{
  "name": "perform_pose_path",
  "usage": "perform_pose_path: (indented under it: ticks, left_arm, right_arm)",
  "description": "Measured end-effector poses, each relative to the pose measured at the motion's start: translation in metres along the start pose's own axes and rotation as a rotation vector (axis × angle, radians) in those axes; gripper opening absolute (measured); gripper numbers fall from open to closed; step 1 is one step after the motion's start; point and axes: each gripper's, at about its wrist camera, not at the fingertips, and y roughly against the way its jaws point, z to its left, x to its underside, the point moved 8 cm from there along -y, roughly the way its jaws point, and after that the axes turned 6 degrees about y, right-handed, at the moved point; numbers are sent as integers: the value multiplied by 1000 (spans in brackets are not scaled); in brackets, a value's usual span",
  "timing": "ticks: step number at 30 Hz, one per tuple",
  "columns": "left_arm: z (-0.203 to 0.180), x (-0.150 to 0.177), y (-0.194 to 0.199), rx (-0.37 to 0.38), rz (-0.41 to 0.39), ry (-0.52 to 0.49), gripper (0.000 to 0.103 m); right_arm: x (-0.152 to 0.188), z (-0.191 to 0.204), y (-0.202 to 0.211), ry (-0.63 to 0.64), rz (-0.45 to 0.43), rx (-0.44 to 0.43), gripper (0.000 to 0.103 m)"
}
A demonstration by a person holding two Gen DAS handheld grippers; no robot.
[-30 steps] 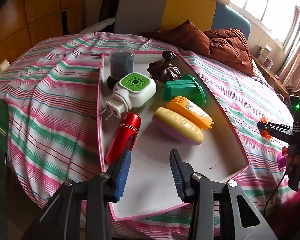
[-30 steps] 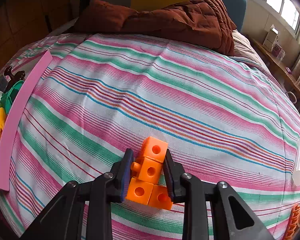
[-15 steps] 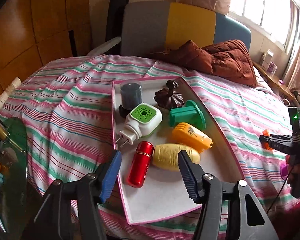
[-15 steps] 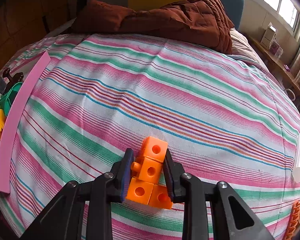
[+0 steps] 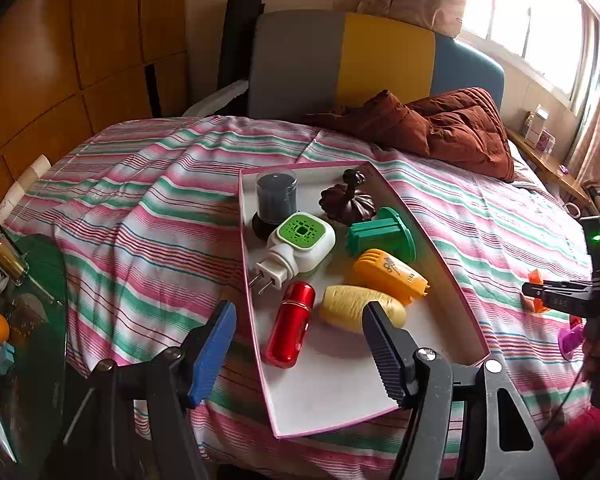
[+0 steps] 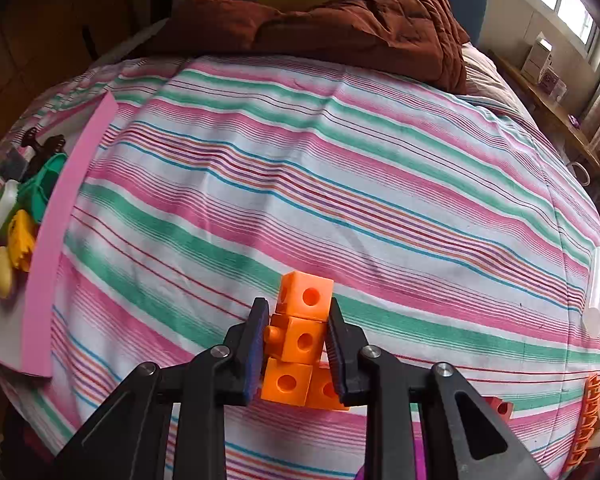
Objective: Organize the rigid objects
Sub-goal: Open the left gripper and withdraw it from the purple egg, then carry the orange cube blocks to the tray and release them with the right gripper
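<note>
While hovering above the near end of the white, pink-rimmed tray [image 5: 456, 280], left gripper [image 5: 300, 344] opening its jaws, nothing between them. Black print on the yellow ribbed case [image 5: 390, 276] too small for reading. Lying in the tray beside it: glossy red cylinder [image 5: 290, 324], pale yellow oval piece [image 5: 360, 308], white plug-in unit with green grille [image 5: 296, 248], green spool [image 5: 380, 236], dark capped jar [image 5: 276, 200], brown carved lid [image 5: 348, 204]. Right gripper [image 6: 298, 346] clenching an orange block cluster [image 6: 300, 336] of holed cubes over the striped bedsheet [image 6: 340, 184], well apart from the tray. Translucent tube [image 6: 594, 292] resting at the sheet's right edge.
</note>
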Motion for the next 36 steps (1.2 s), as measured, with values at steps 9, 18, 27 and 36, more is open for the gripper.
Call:
perform_pose_path:
  ticks: [9,18,27,36]
  left_arm:
    - [15,6,-4,-13,12,35,67]
    - [39,9,-2,-58,2,65,67]
    - [46,8,4,-72,-15,60,67]
    - [46,7,3,-72,-10,59,67]
  right_arm:
    - [-26,97,61,165,-120,-258,27]
    - [-26,210,74,399,-64,-408,27]
    - [-15,242,16,474,122,-307,26]
    - [-31,243,-2,412,76,-255,26]
